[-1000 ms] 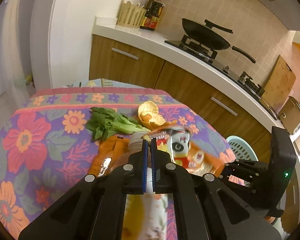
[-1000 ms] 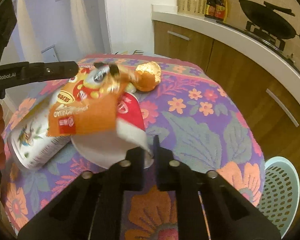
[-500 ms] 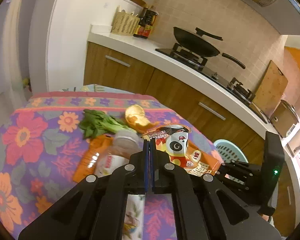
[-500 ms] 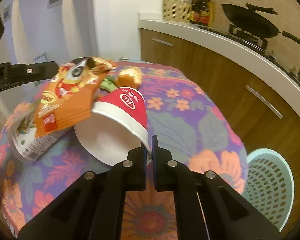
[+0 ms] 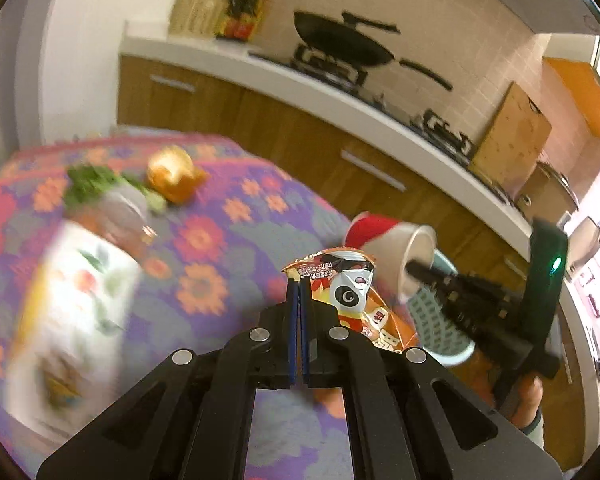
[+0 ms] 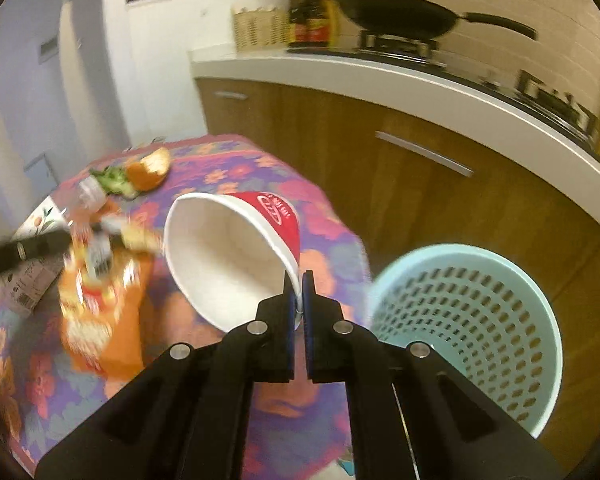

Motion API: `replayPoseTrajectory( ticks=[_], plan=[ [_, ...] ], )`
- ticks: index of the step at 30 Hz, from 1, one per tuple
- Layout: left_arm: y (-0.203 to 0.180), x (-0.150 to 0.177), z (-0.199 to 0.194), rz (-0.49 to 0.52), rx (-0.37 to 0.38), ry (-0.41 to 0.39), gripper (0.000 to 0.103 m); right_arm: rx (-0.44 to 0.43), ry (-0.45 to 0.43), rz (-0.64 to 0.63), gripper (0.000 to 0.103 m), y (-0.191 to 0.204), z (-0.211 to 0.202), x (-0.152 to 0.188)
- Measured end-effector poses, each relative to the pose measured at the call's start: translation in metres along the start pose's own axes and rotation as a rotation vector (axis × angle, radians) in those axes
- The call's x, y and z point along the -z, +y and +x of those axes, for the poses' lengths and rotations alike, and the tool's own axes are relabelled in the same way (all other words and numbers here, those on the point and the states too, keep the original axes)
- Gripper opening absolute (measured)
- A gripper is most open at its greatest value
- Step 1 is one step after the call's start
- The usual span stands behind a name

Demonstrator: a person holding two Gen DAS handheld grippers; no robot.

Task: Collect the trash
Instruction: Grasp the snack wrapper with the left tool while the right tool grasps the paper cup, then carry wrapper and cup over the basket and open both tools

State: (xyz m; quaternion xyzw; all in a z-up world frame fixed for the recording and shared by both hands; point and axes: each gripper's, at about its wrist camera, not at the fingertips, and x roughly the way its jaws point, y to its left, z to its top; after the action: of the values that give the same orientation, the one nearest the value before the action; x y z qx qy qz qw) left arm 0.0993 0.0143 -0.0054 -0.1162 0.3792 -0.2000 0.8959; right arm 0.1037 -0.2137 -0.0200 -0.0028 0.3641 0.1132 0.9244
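- Carton (image 5: 72, 320) far left on the floral table (image 5: 228, 248), blurred in my left view.
- Greens (image 5: 88, 184) and orange peel (image 5: 174, 174) at the table's far side; a clear bottle (image 5: 120, 216) just beside the greens.
- My left gripper (image 5: 299, 280) is clamped on the top edge of the snack bag (image 5: 348, 292); the bag hangs off the table near its right edge.
- My right gripper (image 6: 299, 276) is pinched on the rim of the cup (image 6: 228, 256), red outside, white inside, mouth tilted toward the camera, lifted above the table edge.
- Bin (image 6: 468, 328), pale blue and perforated, on the floor just right of the cup, in front of the cabinets (image 6: 440, 208).
- Wok (image 6: 400, 12) on the stove behind.
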Motion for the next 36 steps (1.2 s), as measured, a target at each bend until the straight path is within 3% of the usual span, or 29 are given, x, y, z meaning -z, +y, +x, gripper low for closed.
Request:
replayPoseTrajectory(
  ticks=[4,10,21,29,36],
  plan=[
    [-0.006,0.012,0.02,-0.01,-0.009,0.047,0.0,0.018,-0.012,0.035,0.002,-0.022,-0.006,0.007],
    [-0.014,0.01,0.025,-0.012,-0.003,0.053,0.0,0.045,-0.042,0.093,0.002,-0.051,-0.016,0.013],
    [-0.071,-0.009,0.06,0.06,0.049,0.075,0.0,0.112,-0.056,0.184,0.002,-0.108,-0.029,0.029],
    [-0.123,-0.021,0.11,0.121,0.092,0.112,0.0,0.158,-0.025,0.252,0.002,-0.154,-0.024,0.046],
    [-0.155,-0.024,0.154,0.179,0.064,0.158,0.0,0.16,0.046,0.32,0.002,-0.188,-0.003,0.062]
  ],
)
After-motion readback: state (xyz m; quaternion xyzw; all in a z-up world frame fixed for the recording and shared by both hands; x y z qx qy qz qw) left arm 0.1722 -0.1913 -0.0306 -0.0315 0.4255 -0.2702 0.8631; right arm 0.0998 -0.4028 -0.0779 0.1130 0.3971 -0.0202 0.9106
